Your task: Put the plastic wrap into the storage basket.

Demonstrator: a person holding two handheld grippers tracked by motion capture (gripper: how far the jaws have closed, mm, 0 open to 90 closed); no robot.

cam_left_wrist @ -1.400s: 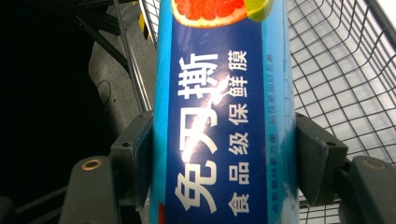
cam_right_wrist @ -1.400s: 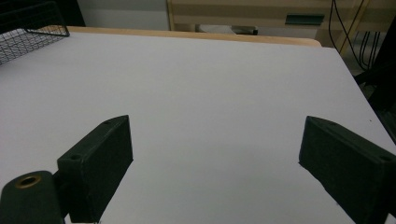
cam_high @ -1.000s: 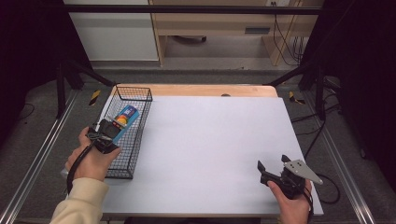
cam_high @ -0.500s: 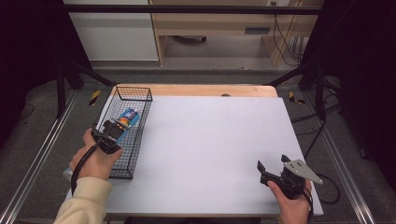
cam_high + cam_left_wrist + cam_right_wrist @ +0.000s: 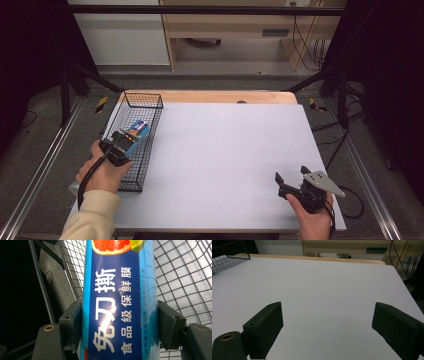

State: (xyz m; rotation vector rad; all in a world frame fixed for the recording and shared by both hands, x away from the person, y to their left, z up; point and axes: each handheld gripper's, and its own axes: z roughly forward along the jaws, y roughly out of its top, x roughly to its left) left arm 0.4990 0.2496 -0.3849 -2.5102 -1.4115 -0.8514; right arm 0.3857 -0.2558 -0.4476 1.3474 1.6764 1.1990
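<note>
Blue cling-film box (image 5: 120,302) sits clamped in the left tongs (image 5: 125,145), held over the wire basket (image 5: 150,100) at the desk's (image 5: 225,150) left edge; judging by the mesh right behind it, it's either going in or coming out. Grip is across the narrow sides, likely so the long box stays steady. Glossy blue box, white Chinese lettering, grapefruit picture at the top end. Right tongs (image 5: 290,181) rest wide apart with nothing between them near the desk's front right corner, probably parked out of the way.
</note>
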